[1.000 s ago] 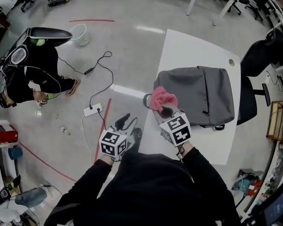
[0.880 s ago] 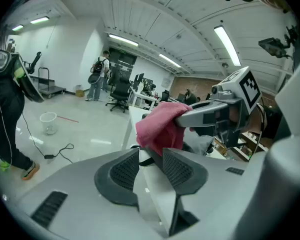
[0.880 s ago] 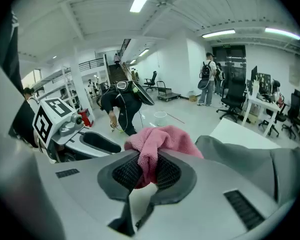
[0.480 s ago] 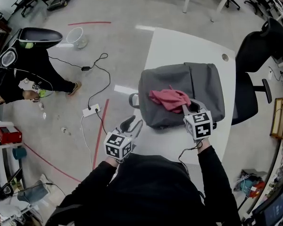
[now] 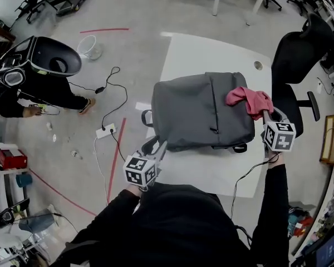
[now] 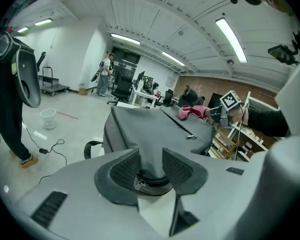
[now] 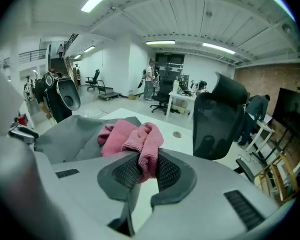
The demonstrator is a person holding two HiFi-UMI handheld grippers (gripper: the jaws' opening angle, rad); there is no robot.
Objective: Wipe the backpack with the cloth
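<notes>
Two tools work a grey backpack (image 5: 200, 110) lying flat on a white surface (image 5: 200, 49). The left tool (image 5: 157, 147) is clenched on the fabric hem at the pack's 7 o'clock corner, and the right tool (image 5: 265, 114) grasps a bunched pink cloth (image 5: 247, 98) resting at the pack's 2 o'clock corner. The risks here are a matter of judgement. The cloth sits at the very end of the panel, so more travel toward 3 o'clock would likely carry it off the pack onto the bare surface or toward the black office chair (image 5: 292, 54) just beyond. In the right gripper view only a narrow fold is pinched between the pads, and the rest of the cloth spills forward. Drag on a return stroke could tug that fold free or roll the cloth into a lump that wipes little. The left tool holds only a thin edge beside a zipper pull, and if that slips, the pack may slide or swivel on the smooth surface under the wiping pressure. A second ago the cloth lay at the pack's 9 o'clock end beside the carry handle. Half a second ago it was mid-panel, so it has swept the full length of the pack. The left tool, then clear of the pack, has closed in on its corner.
</notes>
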